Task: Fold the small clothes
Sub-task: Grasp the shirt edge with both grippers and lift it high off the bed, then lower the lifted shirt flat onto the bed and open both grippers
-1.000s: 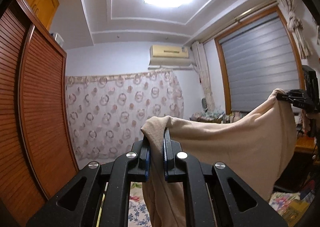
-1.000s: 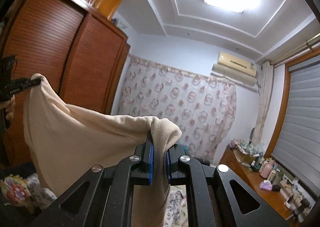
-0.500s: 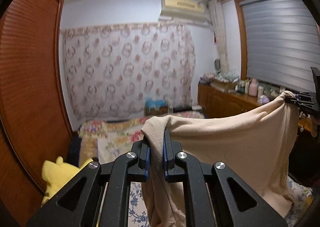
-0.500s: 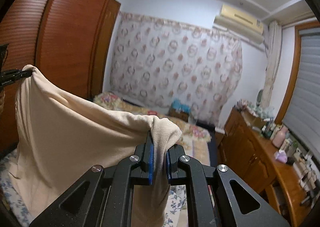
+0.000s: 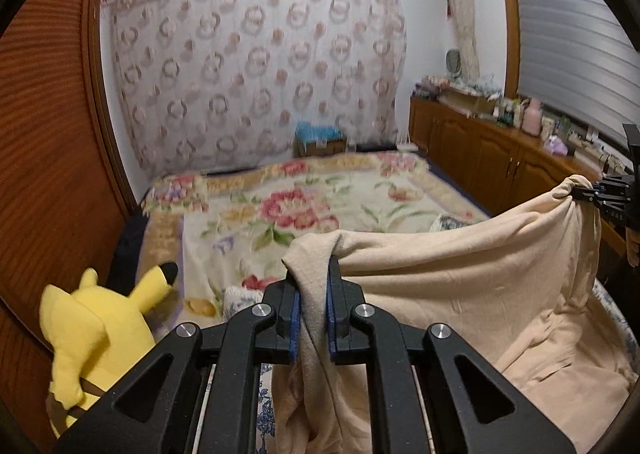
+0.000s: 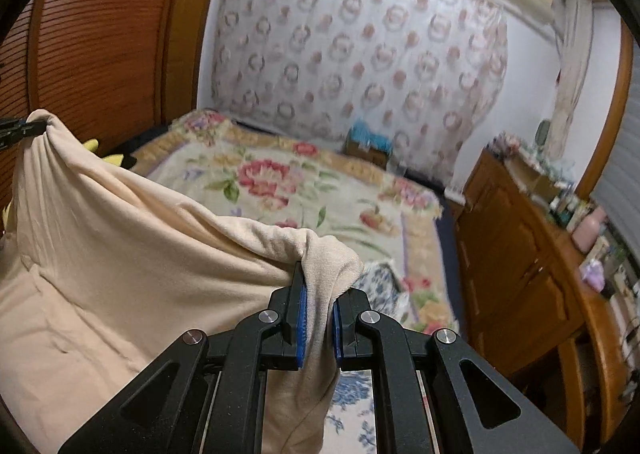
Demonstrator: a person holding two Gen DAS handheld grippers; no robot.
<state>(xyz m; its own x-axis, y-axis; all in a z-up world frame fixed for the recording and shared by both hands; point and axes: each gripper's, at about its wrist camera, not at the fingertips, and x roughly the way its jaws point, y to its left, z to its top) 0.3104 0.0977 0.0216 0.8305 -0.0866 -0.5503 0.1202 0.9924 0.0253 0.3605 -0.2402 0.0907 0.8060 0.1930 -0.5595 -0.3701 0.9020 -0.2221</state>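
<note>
- Left wrist view, bottom centre: left gripper point(image 5: 311, 286), black with blue pads, jaws nearly closed and pinching a bunched corner of a beige garment point(image 5: 460, 294).
- From that pinch, beige garment stretched rightward and slightly upward across the lower right of the frame, its other corner clamped at the right edge by the right gripper point(image 5: 576, 192).
- Lower part of the cloth sagging in loose folds toward the bottom right of the frame; whether it touches the bed, impossible to tell.
- Right wrist view, bottom centre: right gripper point(image 6: 318, 290), same black build with blue pads, jaws almost shut on a rolled corner of the garment point(image 6: 120, 254).
- Cloth running from there up to the left edge of the frame, where the tip of the left gripper point(image 6: 40, 127) grips the far corner.
- Behind the cloth in both views: bed with a floral cover point(image 5: 304, 206) filling the middle of the frame.
- Yellow plush toy point(image 5: 92, 334) at lower left of the left wrist view, beside a reddish slatted wardrobe point(image 5: 44, 182).
- Patterned curtain point(image 5: 256, 70) across the far wall, upper centre.
- Wooden cabinets point(image 6: 520, 262) with small bottles on top along the right side of the right wrist view.
- Background softly blurred in both views.
</note>
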